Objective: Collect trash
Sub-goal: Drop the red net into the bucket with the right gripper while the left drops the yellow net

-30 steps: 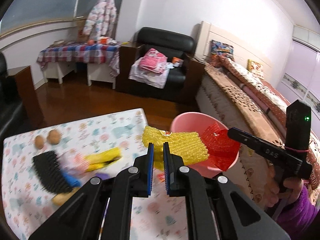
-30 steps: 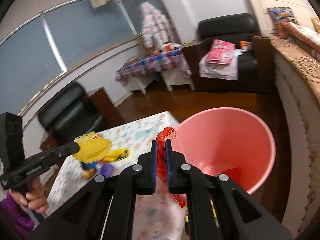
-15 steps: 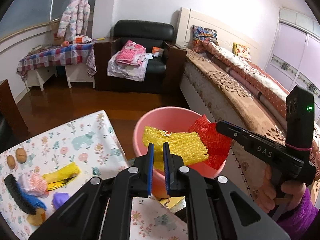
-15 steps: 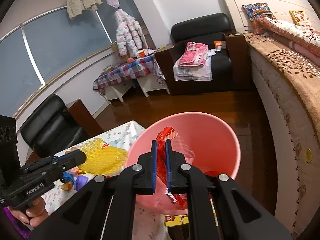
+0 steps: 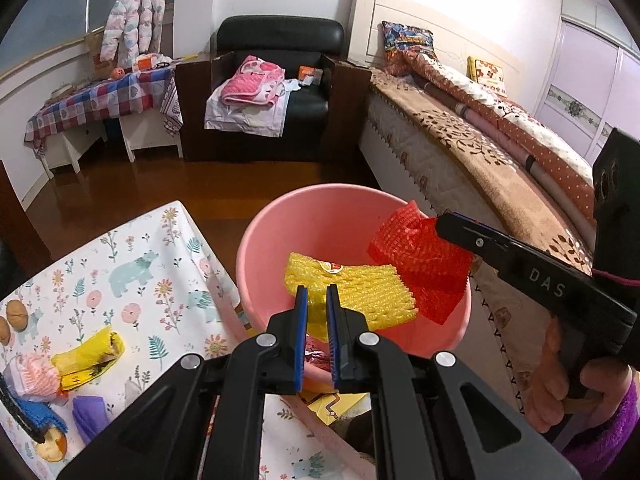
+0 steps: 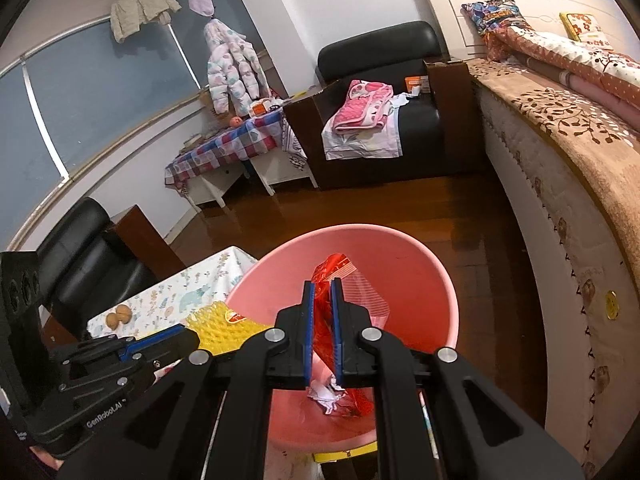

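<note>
Fingers [image 5: 298, 312] of your left gripper [image 5: 316, 304] pinch the yellow foam net [image 5: 360, 286] and your right gripper [image 6: 323, 300] pinches the red foam net [image 5: 420, 256], both above the pink bucket [image 5: 320, 208], so release only when each hangs inside its rim.

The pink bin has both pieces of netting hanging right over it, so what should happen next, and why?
Probably open both grippers and let go. The left gripper is shut on the yellow foam net and the right gripper on the red mesh wrapper, and both pieces hang over the mouth of the pink bin, so they should drop inside.
</note>
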`<state>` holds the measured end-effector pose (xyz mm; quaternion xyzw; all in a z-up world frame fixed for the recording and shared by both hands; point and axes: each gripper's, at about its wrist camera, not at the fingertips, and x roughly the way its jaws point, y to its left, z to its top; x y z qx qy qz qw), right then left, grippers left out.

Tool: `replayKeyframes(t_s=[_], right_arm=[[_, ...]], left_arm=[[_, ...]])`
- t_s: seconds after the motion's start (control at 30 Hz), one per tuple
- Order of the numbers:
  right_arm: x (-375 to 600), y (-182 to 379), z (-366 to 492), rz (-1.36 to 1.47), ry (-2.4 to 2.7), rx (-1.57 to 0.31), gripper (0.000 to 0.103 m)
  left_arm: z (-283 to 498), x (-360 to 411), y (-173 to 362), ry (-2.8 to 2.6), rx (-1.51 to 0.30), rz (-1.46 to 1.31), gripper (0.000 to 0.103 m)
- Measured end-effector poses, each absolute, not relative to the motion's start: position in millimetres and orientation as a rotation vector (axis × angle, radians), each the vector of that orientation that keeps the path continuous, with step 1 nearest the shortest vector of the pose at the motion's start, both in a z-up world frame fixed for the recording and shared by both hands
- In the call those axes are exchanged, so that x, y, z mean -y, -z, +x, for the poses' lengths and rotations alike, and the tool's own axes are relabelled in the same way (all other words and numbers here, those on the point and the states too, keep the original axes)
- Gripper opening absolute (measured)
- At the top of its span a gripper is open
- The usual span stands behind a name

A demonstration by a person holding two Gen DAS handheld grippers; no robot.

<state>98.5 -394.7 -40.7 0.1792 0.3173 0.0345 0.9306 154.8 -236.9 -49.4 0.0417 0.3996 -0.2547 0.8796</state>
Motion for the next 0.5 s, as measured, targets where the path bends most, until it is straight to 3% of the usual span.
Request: replayKeyframes(t_s=[0.33, 0.47, 0.5], right_arm=[[398, 51, 109, 0.383, -0.026, -0.665, 0.008], [397, 52, 110, 0.382, -0.003, -0.67, 0.009], [397, 52, 111, 0.386, -0.002, -0.673, 0.012]], left_arm=[[161, 247, 56, 0.554, -0.838, 0.084, 0.013], [161, 243, 51, 0.557, -0.824, 0.06, 0.042], [161, 241, 49, 0.551, -0.815, 0.05, 0.043]])
